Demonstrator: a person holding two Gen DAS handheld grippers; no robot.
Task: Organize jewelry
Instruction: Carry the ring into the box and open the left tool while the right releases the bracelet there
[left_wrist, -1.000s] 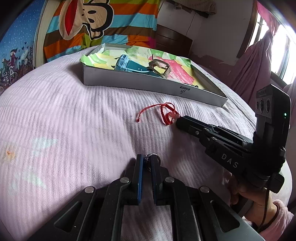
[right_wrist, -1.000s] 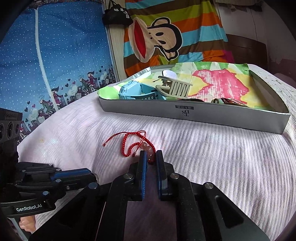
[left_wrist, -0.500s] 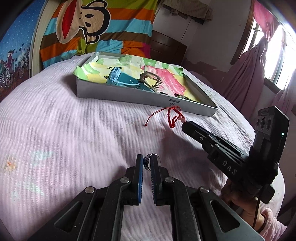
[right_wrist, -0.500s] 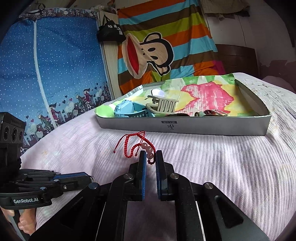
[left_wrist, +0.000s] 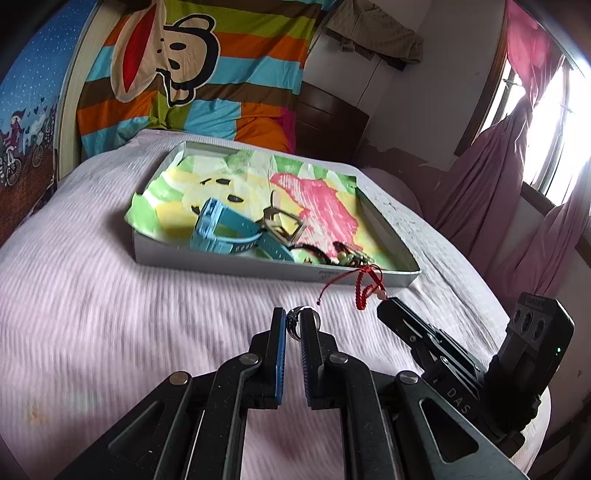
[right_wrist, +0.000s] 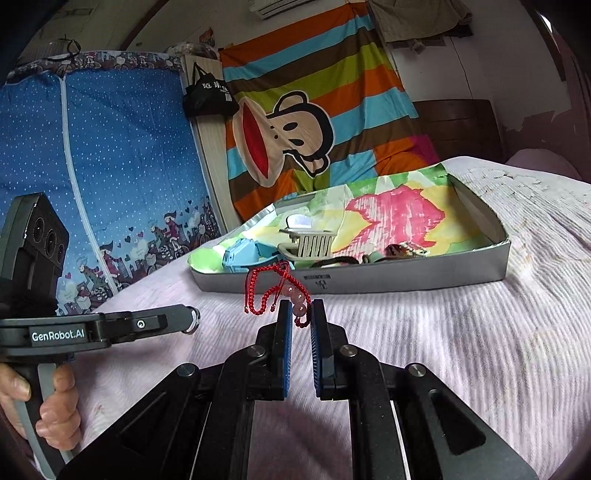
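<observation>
Fingers, left gripper (left_wrist: 293, 325): clenched on a small metal ring (left_wrist: 300, 320), which stands upright between the blue pads at the very tips, lifted clear of the bedspread (left_wrist: 110, 314). From the right-hand camera the same ring (right_wrist: 193, 320) shows as a loop at the end of the closed left gripper (right_wrist: 186, 320), at the left of the view.

Fingers, right gripper (right_wrist: 300, 314): clenched on a red cord bracelet (right_wrist: 269, 291) with three pink beads; the beads sit between the pads at the tips, and the knotted red loops hang free to the left and above. In the left-hand camera the bracelet (left_wrist: 365, 286) dangles from the tip of the right gripper (left_wrist: 386, 306), in front of the near wall of the box.

Box (left_wrist: 221, 264): shallow, grey cardboard, on the far part of the bed, lined with paper (left_wrist: 321, 206) printed in green, yellow and pink.

Contents of box, near side:
- blue watch (left_wrist: 225, 230), strap curled, left;
- beige hair claw clip (left_wrist: 284, 227), just right of the watch;
- dark beaded pieces (left_wrist: 340, 254), near right corner, too tangled to tell apart.

Hand (right_wrist: 40, 402): wrapped round the left gripper's handle, lower left.

Backdrop: striped cartoon-monkey blanket (left_wrist: 177, 62) at the far end of the bed; pink curtains (left_wrist: 517, 192) at the right by a window.
</observation>
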